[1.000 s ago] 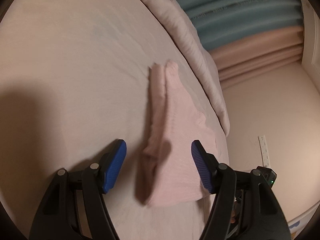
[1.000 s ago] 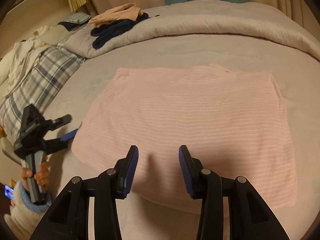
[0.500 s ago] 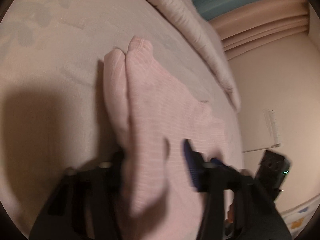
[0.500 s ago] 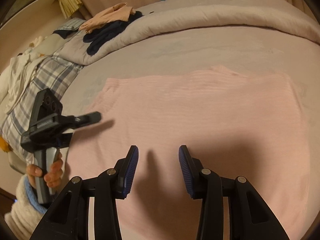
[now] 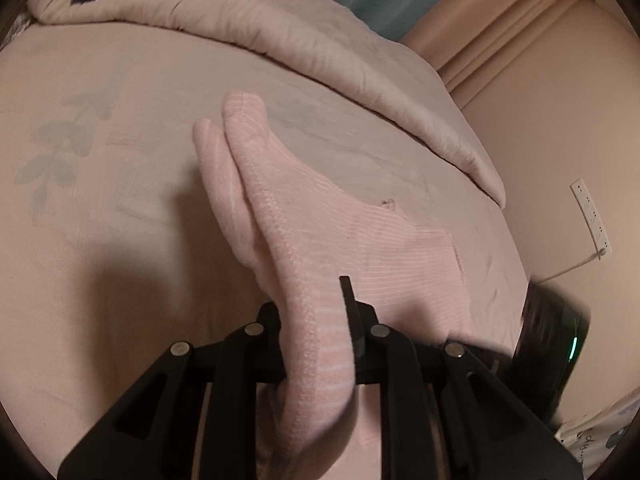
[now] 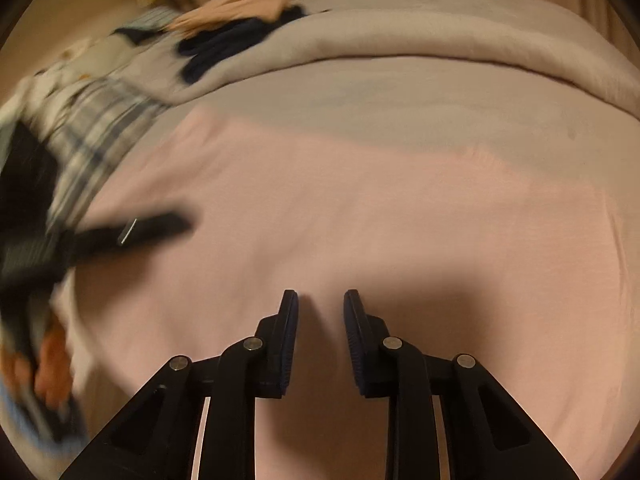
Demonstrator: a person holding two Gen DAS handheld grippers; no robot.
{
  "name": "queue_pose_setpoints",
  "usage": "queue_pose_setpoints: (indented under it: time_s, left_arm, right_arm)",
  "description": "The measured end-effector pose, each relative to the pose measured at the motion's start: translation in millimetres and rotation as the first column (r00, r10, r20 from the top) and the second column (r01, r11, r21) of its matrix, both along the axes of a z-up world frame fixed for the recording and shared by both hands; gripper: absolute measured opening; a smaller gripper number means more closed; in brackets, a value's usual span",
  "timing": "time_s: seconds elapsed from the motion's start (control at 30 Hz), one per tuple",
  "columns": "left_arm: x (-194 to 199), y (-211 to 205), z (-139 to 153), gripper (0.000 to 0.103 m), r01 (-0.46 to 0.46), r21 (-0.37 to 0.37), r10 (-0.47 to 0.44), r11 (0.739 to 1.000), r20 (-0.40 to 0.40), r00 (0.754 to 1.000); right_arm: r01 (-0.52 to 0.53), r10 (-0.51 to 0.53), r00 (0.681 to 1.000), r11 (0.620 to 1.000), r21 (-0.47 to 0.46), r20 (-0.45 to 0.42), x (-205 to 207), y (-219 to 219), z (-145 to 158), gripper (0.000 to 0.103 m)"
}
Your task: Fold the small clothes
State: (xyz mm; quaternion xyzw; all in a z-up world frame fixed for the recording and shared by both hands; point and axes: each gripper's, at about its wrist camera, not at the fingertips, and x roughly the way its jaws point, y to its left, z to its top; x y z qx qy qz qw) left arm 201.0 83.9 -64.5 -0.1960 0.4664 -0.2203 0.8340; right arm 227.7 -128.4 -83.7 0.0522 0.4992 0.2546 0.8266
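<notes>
Meanwhile, left tool [image 5: 316, 320] grips the pink top [image 5: 352, 240] on the bed [image 5: 100, 160]; right tool [image 6: 320, 320] hovers open. Lifting both corners evenly should keep the fold square.

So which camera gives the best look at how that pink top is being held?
The left wrist view: the left gripper is shut on the pink top's folded edge, sharply in focus. The right wrist view shows the top spread flat and blurred, under the open right gripper.
</notes>
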Motion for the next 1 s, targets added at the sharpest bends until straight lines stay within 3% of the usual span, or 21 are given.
queue_pose_setpoints:
  time_s: [0.07,0.2,0.33,0.43,0.5,0.57,0.63,0.73,0.8,0.87,0.9,0.93,1.0]
  left_arm:
    - [-1,-7,4,0.018,0.004,0.011,-0.004,1.000,0.002,1.000]
    - [0,-31,12,0.018,-0.001,0.067,0.002,0.998,-0.012,1.000]
    - [0,-57,28,0.018,-0.003,0.135,0.005,0.991,-0.012,1.000]
    - [3,-85,38,0.018,0.004,0.168,-0.002,0.986,-0.014,1.000]
    - [4,-113,39,0.018,0.027,0.198,-0.024,0.980,-0.018,1.000]
    - [6,-140,38,0.018,0.058,0.222,-0.054,0.973,-0.026,0.998]
    - [9,-169,31,0.021,0.099,0.231,-0.090,0.968,-0.047,0.995]
    - [17,-206,9,0.037,0.180,0.202,-0.155,0.963,-0.134,0.979]
    - [20,-225,-7,0.045,0.228,0.171,-0.195,0.959,-0.188,0.963]
    - [22,-233,-14,0.045,0.270,0.048,-0.253,0.962,-0.226,0.941]
    - [22,-237,-15,0.044,0.297,-0.008,-0.290,0.955,-0.240,0.926]
    - [21,-241,-13,0.045,0.315,-0.024,-0.312,0.949,-0.238,0.920]
    - [16,-246,-1,0.047,0.356,0.031,-0.345,0.934,-0.178,0.922]
  right_arm:
    - [-0.028,0.028,0.999,1.000,-0.011,-0.027,-22,0,-10,0.027]
    - [-0.022,0.022,1.000,1.000,0.006,0.004,-38,-4,-14,0.027]
    - [0.023,-0.017,0.999,0.985,0.173,-0.036,-40,-35,-4,0.027]
    - [0.157,-0.149,0.988,0.941,0.301,-0.048,-38,-89,3,0.027]
    - [0.266,-0.244,0.964,0.882,0.388,-0.105,-33,-128,-1,0.034]
    - [0.396,-0.333,0.918,0.788,0.471,-0.215,-29,-170,-15,0.035]
    - [0.442,-0.354,0.897,0.718,0.537,-0.265,-29,-192,-23,0.035]
    - [0.496,-0.371,0.868,0.611,0.617,-0.330,-30,-222,-35,0.036]
    - [0.548,-0.382,0.835,0.511,0.663,-0.396,-32,-244,-48,0.040]
    - [0.568,-0.381,0.821,0.458,0.684,-0.426,-33,-255,-54,0.043]
    - [0.574,-0.379,0.815,0.429,0.698,-0.438,-37,-261,-58,0.050]
    - [0.577,-0.380,0.812,0.408,0.707,-0.443,-40,-262,-60,0.053]
    - [0.579,-0.375,0.808,0.363,0.730,-0.454,-47,-269,-63,0.054]
